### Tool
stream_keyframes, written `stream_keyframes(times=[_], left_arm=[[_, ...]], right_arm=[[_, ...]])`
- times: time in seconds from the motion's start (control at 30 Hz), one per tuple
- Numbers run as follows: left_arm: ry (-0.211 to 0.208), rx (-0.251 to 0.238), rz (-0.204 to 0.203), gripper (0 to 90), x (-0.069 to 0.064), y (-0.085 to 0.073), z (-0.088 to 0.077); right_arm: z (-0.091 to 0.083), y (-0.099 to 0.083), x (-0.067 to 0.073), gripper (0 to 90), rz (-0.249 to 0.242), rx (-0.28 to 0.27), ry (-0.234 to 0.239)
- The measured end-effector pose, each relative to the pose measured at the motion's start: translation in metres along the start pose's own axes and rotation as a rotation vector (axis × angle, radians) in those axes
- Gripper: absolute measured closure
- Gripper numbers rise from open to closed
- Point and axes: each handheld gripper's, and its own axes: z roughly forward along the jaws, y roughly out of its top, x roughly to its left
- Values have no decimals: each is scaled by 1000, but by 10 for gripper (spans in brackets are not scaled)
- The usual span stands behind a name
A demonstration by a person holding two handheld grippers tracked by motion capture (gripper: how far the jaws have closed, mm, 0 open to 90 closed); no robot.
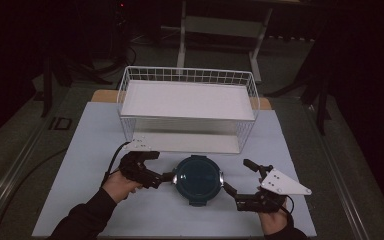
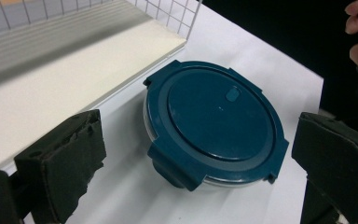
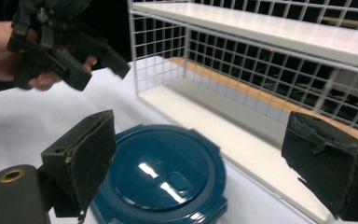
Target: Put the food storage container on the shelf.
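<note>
My left gripper and right gripper stood wide open, empty, flanking the lidded blue container.

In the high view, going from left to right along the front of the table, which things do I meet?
Left gripper → round blue container → right gripper, both with jaws open.
</note>
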Motion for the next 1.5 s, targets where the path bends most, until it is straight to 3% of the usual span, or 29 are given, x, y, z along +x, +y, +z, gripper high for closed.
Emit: stream_keyframes(times=[0.03,0.07,0.1,0.17,0.27,0.4,0.5,0.6,0.73,0.9,1.0,1.1,1.2,1.37,1.43,1.5], left_arm=[[0,0,0,28,0,0,0],[-14,-1,-50,28,3,-2,4],[-14,-1,-50,28,3,-2,4],[-29,17,-92,27,6,-3,9],[-57,42,-166,18,12,-7,18],[-62,108,-223,9,18,-10,27],[-57,137,-266,4,23,-13,33],[-34,171,-317,4,28,-16,38],[-81,175,-409,6,36,-21,43],[-118,189,-490,146,42,-27,48],[-162,184,-532,229,45,-30,50],[-203,183,-571,320,50,-32,53],[-214,193,-602,399,51,-34,56],[-246,207,-612,513,52,-34,60],[-245,209,-615,517,52,-33,60],[-242,211,-594,522,51,-32,59]], right_arm=[[0,0,-1,133,12,7,6],[1,1,-3,144,34,22,26],[1,1,-3,144,34,22,26],[2,0,-4,149,52,40,30],[3,-3,-2,136,28,40,19],[3,-3,2,102,21,46,9],[5,-3,4,99,20,56,-23],[5,-5,4,96,36,56,-19],[5,-7,5,97,25,62,-10],[6,-8,8,101,4,72,3],[6,-10,9,112,7,80,9],[6,-11,8,126,6,85,5],[5,-11,8,129,6,85,0],[4,-12,7,135,2,85,-7],[4,-12,8,138,0,88,-10],[5,-13,7,140,4,92,-7]])
